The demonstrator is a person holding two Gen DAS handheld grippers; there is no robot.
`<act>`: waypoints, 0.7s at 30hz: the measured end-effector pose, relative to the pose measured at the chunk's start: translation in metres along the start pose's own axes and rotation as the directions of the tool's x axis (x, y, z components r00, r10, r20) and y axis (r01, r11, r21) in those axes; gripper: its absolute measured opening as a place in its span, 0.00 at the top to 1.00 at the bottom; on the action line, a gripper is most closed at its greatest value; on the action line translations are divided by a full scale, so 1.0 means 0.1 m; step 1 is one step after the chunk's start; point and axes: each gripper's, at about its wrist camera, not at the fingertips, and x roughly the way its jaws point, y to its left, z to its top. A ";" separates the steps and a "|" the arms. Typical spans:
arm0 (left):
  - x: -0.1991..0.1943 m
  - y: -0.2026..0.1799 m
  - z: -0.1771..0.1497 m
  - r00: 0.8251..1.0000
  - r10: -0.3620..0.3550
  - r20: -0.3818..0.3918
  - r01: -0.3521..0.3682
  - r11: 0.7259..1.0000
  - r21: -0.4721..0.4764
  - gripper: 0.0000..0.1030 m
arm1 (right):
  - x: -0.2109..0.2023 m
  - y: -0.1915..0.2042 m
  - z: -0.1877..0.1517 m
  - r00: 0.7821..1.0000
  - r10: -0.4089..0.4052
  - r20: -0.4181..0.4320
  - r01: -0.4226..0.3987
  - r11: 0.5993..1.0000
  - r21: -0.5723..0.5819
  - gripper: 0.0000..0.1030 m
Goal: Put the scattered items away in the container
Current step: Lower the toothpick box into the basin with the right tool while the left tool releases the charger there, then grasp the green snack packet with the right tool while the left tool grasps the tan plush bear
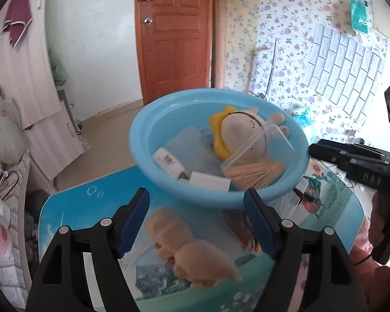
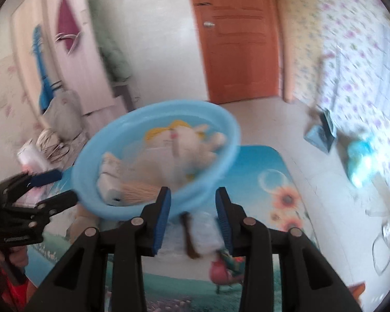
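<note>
Both tongs gape wide: left gripper straddles a beige plush, right gripper a clear packet, blue basin ahead.

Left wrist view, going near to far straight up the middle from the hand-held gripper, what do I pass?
Left hand-held gripper, open → beige plush toy on the table → near rim of the blue basin → white block → yellow-hatted doll → wooden door.

I count one blue basin, two plush toys, one white tube, one toothpick box.
</note>
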 end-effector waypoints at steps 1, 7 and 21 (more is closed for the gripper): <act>-0.02 0.02 -0.03 1.000 0.006 -0.003 -0.006 1.000 -0.005 0.28 | -0.02 -0.05 -0.02 1.000 -0.005 -0.006 0.005 1.000 0.021 0.66; -0.07 0.16 -0.28 0.999 0.025 -0.042 -0.028 0.998 -0.063 0.23 | -0.12 -0.12 -0.22 0.999 -0.018 -0.028 0.019 0.999 0.037 0.66; 0.00 0.32 -0.76 0.982 0.000 -0.190 -0.035 0.984 -0.177 0.16 | -0.06 -0.03 -0.61 0.990 0.002 -0.142 0.000 1.000 0.013 0.58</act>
